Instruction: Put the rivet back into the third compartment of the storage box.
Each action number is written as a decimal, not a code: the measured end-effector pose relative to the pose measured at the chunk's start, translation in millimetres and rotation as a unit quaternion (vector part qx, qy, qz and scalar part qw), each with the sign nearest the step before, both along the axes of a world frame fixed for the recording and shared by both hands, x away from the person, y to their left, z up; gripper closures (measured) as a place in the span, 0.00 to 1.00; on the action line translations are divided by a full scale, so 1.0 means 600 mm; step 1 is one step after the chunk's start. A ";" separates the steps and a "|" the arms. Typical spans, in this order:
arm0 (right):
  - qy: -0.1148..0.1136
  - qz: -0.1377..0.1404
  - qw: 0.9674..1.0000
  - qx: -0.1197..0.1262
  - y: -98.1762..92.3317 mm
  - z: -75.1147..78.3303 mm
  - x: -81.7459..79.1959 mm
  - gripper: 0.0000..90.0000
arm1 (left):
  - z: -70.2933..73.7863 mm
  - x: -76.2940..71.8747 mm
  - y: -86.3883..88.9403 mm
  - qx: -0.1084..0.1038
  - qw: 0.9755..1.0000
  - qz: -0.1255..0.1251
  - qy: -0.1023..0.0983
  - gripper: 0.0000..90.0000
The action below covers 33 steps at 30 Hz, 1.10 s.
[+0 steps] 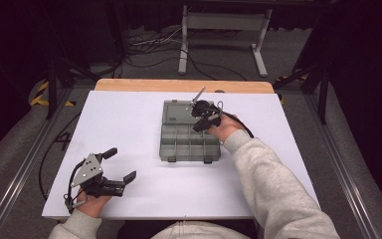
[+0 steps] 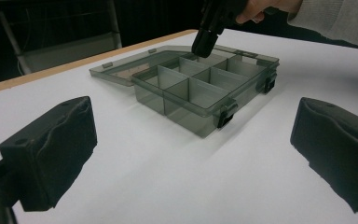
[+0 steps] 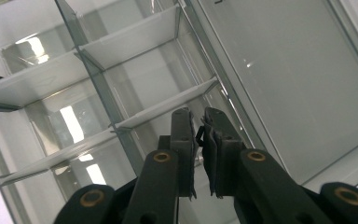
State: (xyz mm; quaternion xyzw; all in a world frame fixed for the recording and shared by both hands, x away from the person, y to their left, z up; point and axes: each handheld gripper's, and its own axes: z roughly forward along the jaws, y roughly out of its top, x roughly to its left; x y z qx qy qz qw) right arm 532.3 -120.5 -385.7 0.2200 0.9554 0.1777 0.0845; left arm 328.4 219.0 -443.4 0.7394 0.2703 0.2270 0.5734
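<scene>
A smoky transparent organizer box (image 1: 162, 145) lies open at mid-table, its lid (image 1: 176, 112) folded flat on the far side and its several compartments bare. My right gripper (image 1: 198, 127) points down into a far compartment by the hinge. Its jaws are shut, and a small dark piece (image 3: 197, 134) is pinched between the pads (image 3: 182, 135). White dividers (image 3: 144, 32) and the lid (image 3: 284, 70) show past the tips (image 3: 198, 122). My left gripper (image 1: 120, 165) rests near the front left of the table, open with nothing in it. It faces the box (image 2: 200, 95) and the right gripper (image 2: 205, 43).
The white table top (image 1: 129, 124) has a wooden strip (image 1: 179, 85) along its far edge. Two black latches (image 2: 226, 114) sit on the box's near wall. A metal frame (image 1: 224, 30) and cables lie on the floor beyond.
</scene>
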 end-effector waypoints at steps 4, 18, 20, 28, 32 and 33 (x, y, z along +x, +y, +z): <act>0.003 -0.003 1.000 -0.003 0.000 -0.007 0.002 0.91 | 0.000 -0.002 0.001 -0.001 1.000 0.001 0.002 0.01; -0.012 -0.009 1.000 -0.002 -0.001 -0.011 -0.001 0.75 | 0.000 -0.003 0.003 -0.002 1.000 0.002 0.001 0.01; -0.016 -0.009 1.000 0.005 -0.003 -0.004 -0.005 0.69 | 0.000 -0.003 0.003 -0.003 1.000 0.002 0.002 0.01; -0.057 -0.003 0.996 0.073 -0.027 0.044 -0.044 0.40 | 0.000 -0.002 0.002 -0.005 1.000 0.003 0.002 0.01; -0.081 -0.002 0.992 0.101 -0.048 0.062 -0.066 0.31 | 0.000 -0.003 0.002 -0.001 1.000 0.002 0.003 0.01; -0.086 -0.003 0.990 0.111 -0.054 0.066 -0.073 0.29 | -0.001 -0.003 0.002 -0.001 1.000 0.003 0.003 0.01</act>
